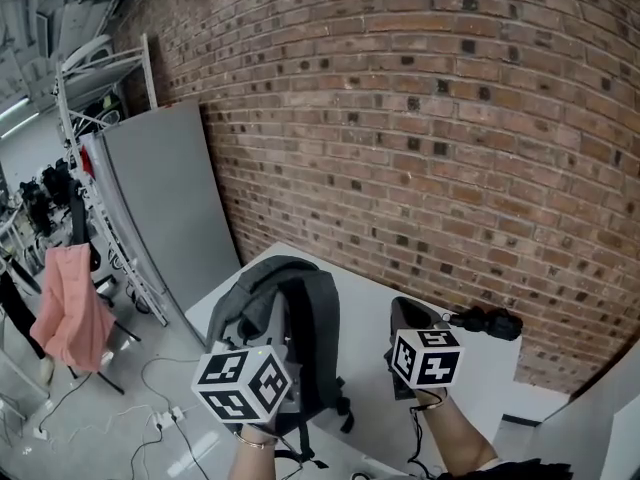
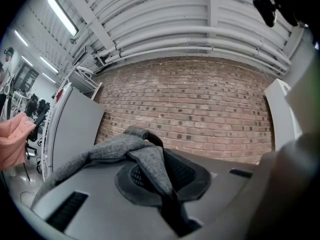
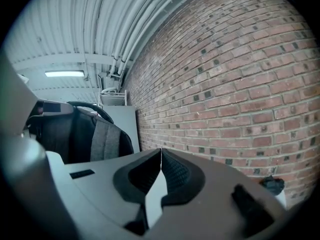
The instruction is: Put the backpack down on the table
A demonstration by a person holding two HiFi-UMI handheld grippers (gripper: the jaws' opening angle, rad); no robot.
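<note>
A grey and black backpack [image 1: 290, 313] hangs upright over the left part of the white table [image 1: 365, 293]; I cannot tell whether its base touches the top. My left gripper [image 1: 268, 346] is shut on a grey strap [image 2: 150, 166] of the backpack [image 2: 95, 154], and the strap runs between the pads of the left gripper [image 2: 157, 178]. My right gripper [image 1: 406, 316] hovers over the table to the right of the bag. In the right gripper view the right gripper [image 3: 160, 159] is shut with nothing in it, and the backpack [image 3: 75, 134] shows at the left.
A brick wall [image 1: 450, 118] runs close behind the table. A small black object [image 1: 487, 321] lies at the table's far right. A grey panel [image 1: 170, 203] leans on the wall at the left, with a pink garment [image 1: 65, 298] and floor cables [image 1: 160, 408] beyond.
</note>
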